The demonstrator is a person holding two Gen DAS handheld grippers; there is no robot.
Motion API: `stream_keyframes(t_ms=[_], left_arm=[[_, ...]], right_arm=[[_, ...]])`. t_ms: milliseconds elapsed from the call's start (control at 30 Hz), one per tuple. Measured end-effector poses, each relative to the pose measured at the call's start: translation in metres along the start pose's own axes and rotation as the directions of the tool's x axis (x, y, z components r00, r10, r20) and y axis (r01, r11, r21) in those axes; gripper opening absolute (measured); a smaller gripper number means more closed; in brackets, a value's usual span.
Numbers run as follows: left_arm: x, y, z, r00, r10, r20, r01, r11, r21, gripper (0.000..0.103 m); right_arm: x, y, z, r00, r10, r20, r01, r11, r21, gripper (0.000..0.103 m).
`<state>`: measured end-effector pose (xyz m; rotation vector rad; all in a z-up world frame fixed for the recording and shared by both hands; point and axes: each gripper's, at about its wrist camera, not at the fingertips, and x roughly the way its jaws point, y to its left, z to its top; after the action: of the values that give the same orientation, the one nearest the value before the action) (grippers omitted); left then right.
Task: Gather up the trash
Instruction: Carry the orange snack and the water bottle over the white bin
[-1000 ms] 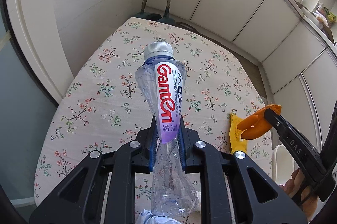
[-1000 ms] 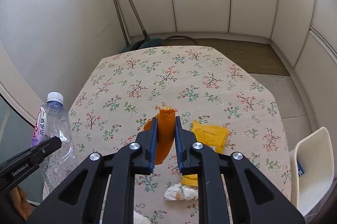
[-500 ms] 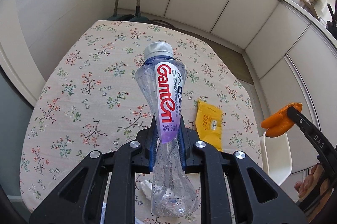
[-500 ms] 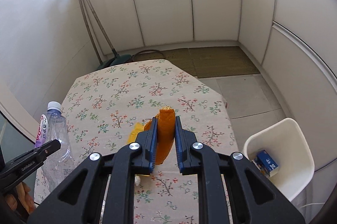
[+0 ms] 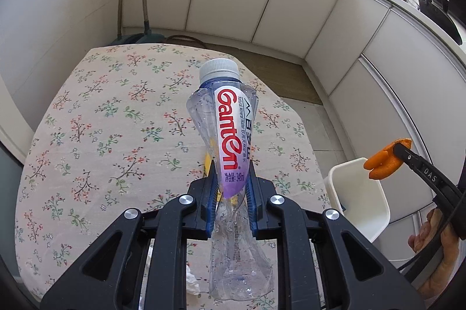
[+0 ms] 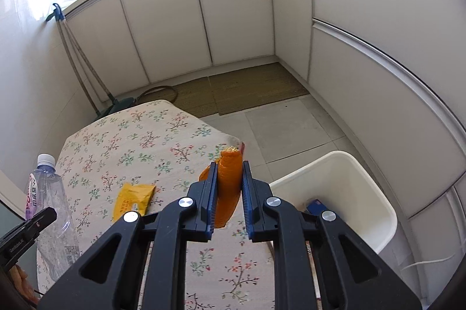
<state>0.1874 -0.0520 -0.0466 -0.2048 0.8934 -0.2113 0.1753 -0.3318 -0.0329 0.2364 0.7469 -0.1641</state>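
While both hands swing rightward from table centre toward table edge, left gripper (image 5: pixel 230 193) stays clamped on crushed Ganten water bottle (image 5: pixel 230 141), cap up. Right gripper (image 6: pixel 228 187) jaws pinch orange peel (image 6: pixel 228 187), now just short of white bin (image 6: pixel 343 187) beside floral-cloth table (image 6: pixel 145 141); a second ago peel hung over mid-table. Blue box (image 6: pixel 316 206) already in bin. Yellow wrapper (image 6: pixel 134 198), white tissue (image 5: pixel 190 281) remain on table. Drop looks close, judging by position.

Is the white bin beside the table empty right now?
No, the white bin already holds a small blue box at its bottom.
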Motion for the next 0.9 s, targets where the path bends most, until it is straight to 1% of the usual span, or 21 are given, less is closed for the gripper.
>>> stream_keyframes(t_ms=[300, 500, 733, 833, 867, 900], left_arm=[[0.014, -0.048, -0.009, 0.999, -0.041, -0.026, 0.043, 0.996, 0.072, 0.017], [0.023, -0.088, -0.015, 0.996, -0.074, -0.042, 0.078, 0.989, 0.127, 0.017], [0.038, -0.139, -0.023, 0.992, -0.106, -0.073, 0.119, 0.971, 0.207, 0.017], [0.048, -0.162, -0.026, 0.988, -0.121, -0.091, 0.14, 0.96, 0.241, 0.017], [0.051, -0.171, -0.028, 0.987, -0.127, -0.097, 0.148, 0.956, 0.253, 0.017], [0.053, -0.177, -0.028, 0.986, -0.132, -0.1, 0.154, 0.953, 0.261, 0.017]], right_arm=[[-0.004, -0.079, 0.001, 0.993, -0.12, 0.001, 0.119, 0.985, 0.125, 0.016], [-0.004, -0.128, -0.004, 0.984, -0.174, -0.028, 0.177, 0.962, 0.21, 0.016], [-0.004, -0.181, -0.013, 0.973, -0.224, -0.054, 0.23, 0.927, 0.296, 0.016], [-0.004, -0.2, -0.017, 0.967, -0.242, -0.075, 0.254, 0.908, 0.333, 0.021], [-0.003, -0.208, -0.019, 0.966, -0.245, -0.085, 0.26, 0.9, 0.35, 0.025], [-0.004, -0.214, -0.021, 0.965, -0.248, -0.091, 0.264, 0.894, 0.363, 0.031]])
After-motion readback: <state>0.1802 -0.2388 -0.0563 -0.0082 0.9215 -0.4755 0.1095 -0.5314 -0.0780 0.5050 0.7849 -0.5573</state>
